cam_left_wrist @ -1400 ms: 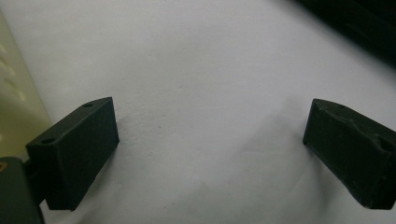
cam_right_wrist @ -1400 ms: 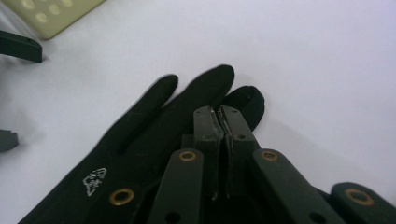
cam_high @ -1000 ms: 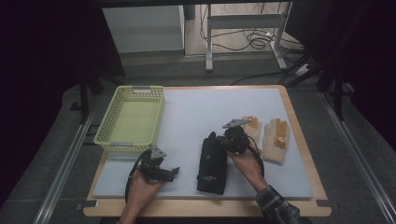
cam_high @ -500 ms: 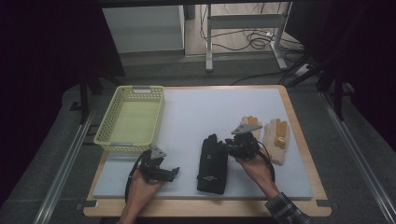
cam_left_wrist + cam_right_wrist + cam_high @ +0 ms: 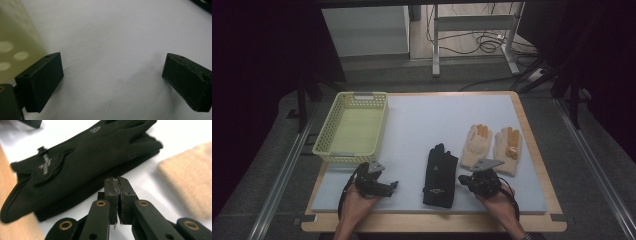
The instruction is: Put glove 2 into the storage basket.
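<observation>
- My right gripper (image 5: 466, 181) sits low at the mat's near edge, jaws pressed together on nothing, tips just beside the black gloves (image 5: 440, 176).
- My left gripper (image 5: 392, 186) rests near the yellow basket (image 5: 332, 148), jaws wide apart and empty.
- I count one black stacked pair, two tan gloves (image 5: 492, 146), one basket.

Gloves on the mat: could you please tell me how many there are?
3 can be counted. A black glove lies near the mat's front edge between the hands; the right gripper view suggests a second black one may lie under it. Two tan gloves lie side by side to its right.
</observation>
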`<state>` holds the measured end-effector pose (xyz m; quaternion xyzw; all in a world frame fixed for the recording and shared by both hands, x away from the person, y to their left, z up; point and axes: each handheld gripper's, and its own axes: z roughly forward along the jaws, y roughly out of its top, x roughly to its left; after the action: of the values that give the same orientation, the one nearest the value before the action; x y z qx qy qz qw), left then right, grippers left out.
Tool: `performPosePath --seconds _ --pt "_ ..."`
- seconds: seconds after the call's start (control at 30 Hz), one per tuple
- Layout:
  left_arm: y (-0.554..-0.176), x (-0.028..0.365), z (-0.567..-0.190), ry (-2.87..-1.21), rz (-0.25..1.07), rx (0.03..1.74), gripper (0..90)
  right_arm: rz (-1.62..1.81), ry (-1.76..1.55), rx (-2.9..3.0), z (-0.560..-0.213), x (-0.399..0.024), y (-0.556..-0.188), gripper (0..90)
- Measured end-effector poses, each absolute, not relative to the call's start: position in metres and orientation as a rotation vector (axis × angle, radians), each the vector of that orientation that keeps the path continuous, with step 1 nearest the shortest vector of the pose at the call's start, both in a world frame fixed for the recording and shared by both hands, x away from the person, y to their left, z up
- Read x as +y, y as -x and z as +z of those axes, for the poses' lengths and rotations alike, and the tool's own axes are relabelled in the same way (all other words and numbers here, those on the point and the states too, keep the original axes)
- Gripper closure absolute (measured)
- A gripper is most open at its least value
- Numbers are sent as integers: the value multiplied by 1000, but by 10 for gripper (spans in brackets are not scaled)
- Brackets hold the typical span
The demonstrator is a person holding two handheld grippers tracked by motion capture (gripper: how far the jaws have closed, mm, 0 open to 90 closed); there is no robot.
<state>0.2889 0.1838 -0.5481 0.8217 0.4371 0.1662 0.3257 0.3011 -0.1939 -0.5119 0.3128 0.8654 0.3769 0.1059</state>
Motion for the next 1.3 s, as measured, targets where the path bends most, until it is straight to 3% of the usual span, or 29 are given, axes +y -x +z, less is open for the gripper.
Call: performPosePath --seconds 0.53,1.3 --pt "-288 196 -552 -2131 392 1129 39 1094 -831 2621 -528 -176 -284 849" --pt "-288 195 -553 -2129 400 1125 36 1123 -797 2592 -534 -124 -302 837"
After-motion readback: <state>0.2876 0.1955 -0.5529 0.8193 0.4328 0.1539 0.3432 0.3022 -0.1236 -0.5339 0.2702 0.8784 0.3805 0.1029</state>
